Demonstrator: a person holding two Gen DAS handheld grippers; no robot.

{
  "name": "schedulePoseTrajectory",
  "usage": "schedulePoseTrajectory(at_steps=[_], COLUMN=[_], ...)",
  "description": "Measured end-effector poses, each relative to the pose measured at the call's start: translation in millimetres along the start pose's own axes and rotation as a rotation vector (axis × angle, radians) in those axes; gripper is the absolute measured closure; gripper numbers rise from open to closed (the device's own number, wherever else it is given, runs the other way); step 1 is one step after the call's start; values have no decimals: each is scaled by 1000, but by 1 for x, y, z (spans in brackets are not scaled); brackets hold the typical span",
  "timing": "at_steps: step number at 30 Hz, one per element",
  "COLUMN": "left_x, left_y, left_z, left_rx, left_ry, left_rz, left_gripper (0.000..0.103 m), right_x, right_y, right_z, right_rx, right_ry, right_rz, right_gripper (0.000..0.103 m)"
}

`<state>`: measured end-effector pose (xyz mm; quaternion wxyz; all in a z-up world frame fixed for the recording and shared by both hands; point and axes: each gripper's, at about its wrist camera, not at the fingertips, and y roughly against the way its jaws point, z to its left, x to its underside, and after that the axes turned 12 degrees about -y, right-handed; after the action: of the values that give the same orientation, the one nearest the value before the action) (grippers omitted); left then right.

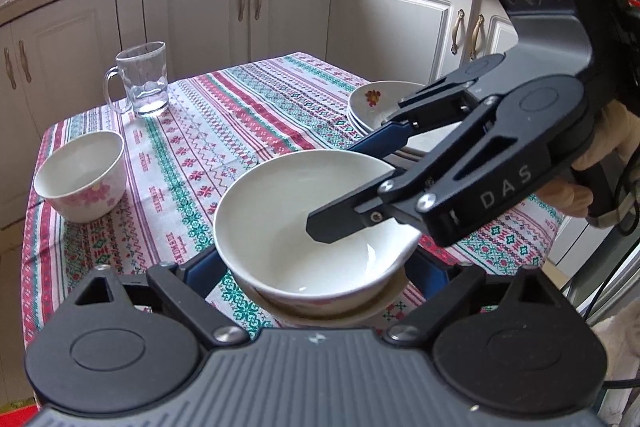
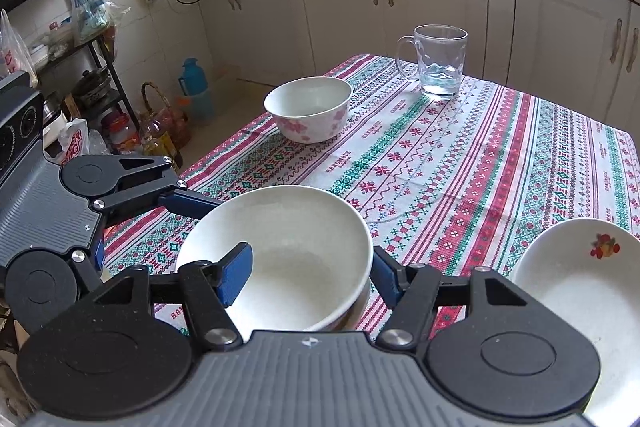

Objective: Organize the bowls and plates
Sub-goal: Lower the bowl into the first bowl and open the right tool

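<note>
Desk point(image 2: 500, 163) is covered with a striped patterned cloth. A large white bowl point(image 1: 312, 223) is seen near the front edge, seated on a second dish point(image 1: 362, 313) of which only a rim shows.

Right claw point(image 2: 310, 277): spread wide, one finger point(image 2: 236, 277) inside the bowl, the other outside the rim; whether the wall is touched cannot be told.

Left claw point(image 1: 316, 277): released, blue fingers point(image 1: 202, 269) spread to either side of the bowl's base, contact unclear.

A small flowered bowl point(image 2: 308, 107) is set well apart at the far corner, near a glass mug point(image 2: 438, 65). Stacked plates point(image 1: 372, 103) with a fruit motif lie to the right.
</note>
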<state>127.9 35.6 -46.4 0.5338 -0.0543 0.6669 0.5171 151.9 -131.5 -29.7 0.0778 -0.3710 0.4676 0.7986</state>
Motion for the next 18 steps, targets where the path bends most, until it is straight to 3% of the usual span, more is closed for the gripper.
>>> schedulePoseTrajectory(at_steps=[9, 12, 14, 18], left_x=[0, 0, 1, 5], left_y=[-1, 1, 3, 13], left_z=[-3, -5, -5, -4], left_rx=[-12, -23, -30, -36], left_ry=[-8, -20, -20, -3], left_rz=[4, 0, -2, -13], left_gripper=[3, 3, 3, 3], right_x=[3, 4, 4, 2], right_y=[-2, -1, 2, 11], right_z=[4, 7, 8, 11], right_rx=[-2, -8, -15, -18], right_ry=[8, 12, 12, 13], right_rz=[7, -1, -18, -55], right_gripper=[27, 19, 7, 2])
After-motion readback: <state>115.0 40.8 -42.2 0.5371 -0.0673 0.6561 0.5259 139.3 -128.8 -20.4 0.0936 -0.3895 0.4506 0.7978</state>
